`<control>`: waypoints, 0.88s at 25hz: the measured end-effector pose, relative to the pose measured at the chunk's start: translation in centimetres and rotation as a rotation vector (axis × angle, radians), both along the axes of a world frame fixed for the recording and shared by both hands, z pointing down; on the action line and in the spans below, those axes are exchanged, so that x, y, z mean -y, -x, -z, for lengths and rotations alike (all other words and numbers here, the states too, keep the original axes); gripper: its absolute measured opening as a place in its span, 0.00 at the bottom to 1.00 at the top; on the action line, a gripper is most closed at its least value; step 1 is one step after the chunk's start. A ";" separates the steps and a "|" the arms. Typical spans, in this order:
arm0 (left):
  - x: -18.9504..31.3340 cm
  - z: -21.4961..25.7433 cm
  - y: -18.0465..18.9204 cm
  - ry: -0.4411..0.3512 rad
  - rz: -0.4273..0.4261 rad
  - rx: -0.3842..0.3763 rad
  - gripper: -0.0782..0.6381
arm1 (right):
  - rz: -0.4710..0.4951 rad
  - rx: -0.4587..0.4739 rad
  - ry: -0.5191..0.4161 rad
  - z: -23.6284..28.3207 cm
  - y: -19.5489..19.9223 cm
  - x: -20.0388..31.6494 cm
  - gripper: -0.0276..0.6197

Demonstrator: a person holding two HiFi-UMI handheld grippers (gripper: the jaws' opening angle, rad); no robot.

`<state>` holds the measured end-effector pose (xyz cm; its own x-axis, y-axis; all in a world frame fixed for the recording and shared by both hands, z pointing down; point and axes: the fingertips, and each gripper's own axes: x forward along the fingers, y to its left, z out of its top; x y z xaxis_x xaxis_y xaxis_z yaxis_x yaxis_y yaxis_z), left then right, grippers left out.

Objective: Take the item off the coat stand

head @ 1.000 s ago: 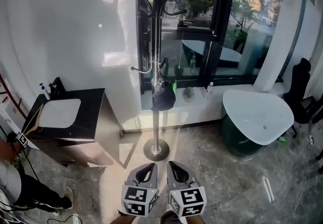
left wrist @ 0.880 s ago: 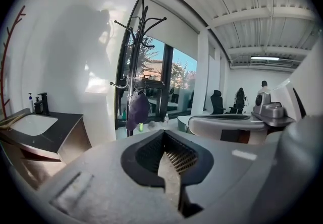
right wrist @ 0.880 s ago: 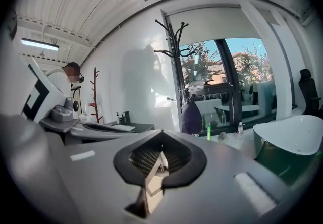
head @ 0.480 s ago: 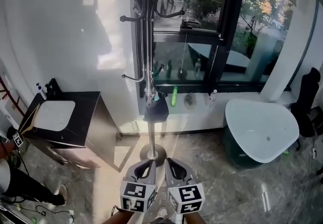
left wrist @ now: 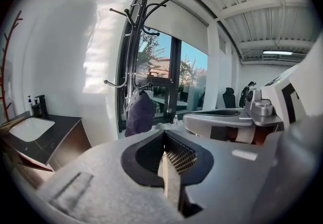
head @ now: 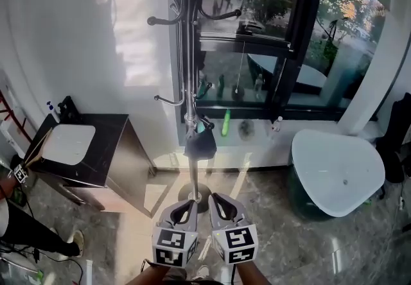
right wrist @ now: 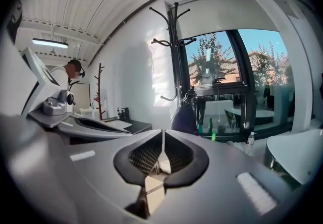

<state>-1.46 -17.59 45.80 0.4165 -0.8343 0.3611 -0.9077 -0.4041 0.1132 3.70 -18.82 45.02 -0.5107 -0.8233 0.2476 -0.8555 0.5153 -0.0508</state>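
A tall black-and-chrome coat stand rises in front of the window. A small dark bag hangs from one of its low hooks. Both grippers sit low in the head view, side by side before the stand's round base and well short of the bag. My left gripper is shut with nothing in it, and so is my right gripper. The left gripper view shows the bag ahead beyond the closed jaw tips. In the right gripper view the bag hangs just right of the closed tips.
A black cabinet with a white sink stands left of the stand. A white rounded tub is on the right. Bottles line the window sill. A person's leg shows at the far left edge.
The head view has shifted: the stand and bag have slid slightly left and look a little nearer. Both grippers stay shut and low, side by side.
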 end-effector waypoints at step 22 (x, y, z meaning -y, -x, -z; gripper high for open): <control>11.9 -1.1 1.7 0.006 -0.051 0.008 0.12 | -0.003 -0.238 0.028 -5.0 -0.2 13.8 0.21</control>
